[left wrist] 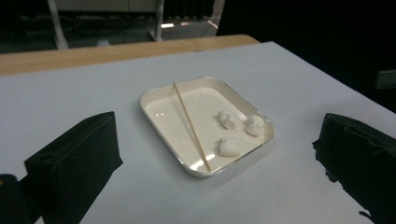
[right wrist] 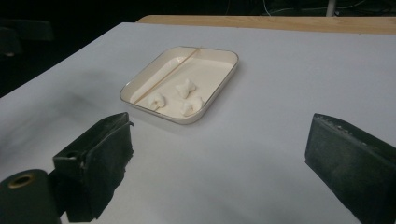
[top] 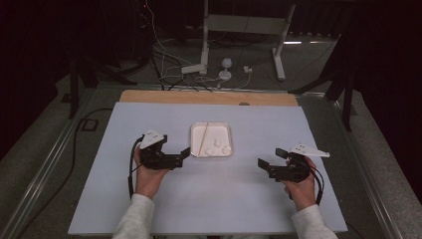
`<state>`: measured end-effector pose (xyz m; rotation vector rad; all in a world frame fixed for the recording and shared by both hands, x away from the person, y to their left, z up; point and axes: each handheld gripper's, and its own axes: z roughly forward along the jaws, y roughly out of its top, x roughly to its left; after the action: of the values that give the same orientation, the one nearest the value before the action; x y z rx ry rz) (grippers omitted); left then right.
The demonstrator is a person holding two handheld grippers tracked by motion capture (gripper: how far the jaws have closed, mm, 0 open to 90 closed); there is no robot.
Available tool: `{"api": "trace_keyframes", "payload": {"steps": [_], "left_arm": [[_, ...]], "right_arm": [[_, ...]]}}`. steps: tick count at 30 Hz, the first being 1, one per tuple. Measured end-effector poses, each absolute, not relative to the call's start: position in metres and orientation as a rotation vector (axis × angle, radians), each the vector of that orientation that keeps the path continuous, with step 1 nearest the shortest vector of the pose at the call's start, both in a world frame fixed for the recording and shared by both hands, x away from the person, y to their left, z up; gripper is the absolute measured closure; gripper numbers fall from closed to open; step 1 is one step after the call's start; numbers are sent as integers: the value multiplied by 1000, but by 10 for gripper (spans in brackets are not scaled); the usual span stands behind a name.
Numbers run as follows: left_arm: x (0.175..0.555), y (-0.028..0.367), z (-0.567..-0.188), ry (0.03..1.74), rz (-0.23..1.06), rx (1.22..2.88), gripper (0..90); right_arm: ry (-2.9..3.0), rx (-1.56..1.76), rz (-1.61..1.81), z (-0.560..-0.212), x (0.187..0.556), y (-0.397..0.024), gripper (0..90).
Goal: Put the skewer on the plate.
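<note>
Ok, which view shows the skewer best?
The left gripper view: the skewer lies close and sharp, corner to corner across the tray. The right gripper view shows it thinner along the tray's edge; the high view, faint.

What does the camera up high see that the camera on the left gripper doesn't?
Only the high view shows the person's two hands, holding the left gripper and the right gripper, both open and holding nothing. Only the left gripper view shows three separate white lumps and close-up black jaws. Both show the white tray, the thin wooden stick lying across it, and the pale table.
</note>
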<state>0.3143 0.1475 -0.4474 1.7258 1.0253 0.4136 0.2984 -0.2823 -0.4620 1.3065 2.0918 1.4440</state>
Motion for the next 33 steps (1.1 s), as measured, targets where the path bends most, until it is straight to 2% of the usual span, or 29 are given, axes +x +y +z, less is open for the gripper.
{"api": "trace_keyframes", "payload": {"steps": [7, 20, 33], "left_arm": [[289, 179, -445, 962, 520, 1680, 7], [253, 222, -455, 994, 676, 1648, 6], [242, 241, -466, 1048, 717, 1593, 7]], "right_arm": [[2091, 1285, 1444, -467, 289, -288, 31], [2067, 1219, 1445, -473, 272, -296, 17], [1980, 1225, 1437, -474, 263, -312, 0]]}}
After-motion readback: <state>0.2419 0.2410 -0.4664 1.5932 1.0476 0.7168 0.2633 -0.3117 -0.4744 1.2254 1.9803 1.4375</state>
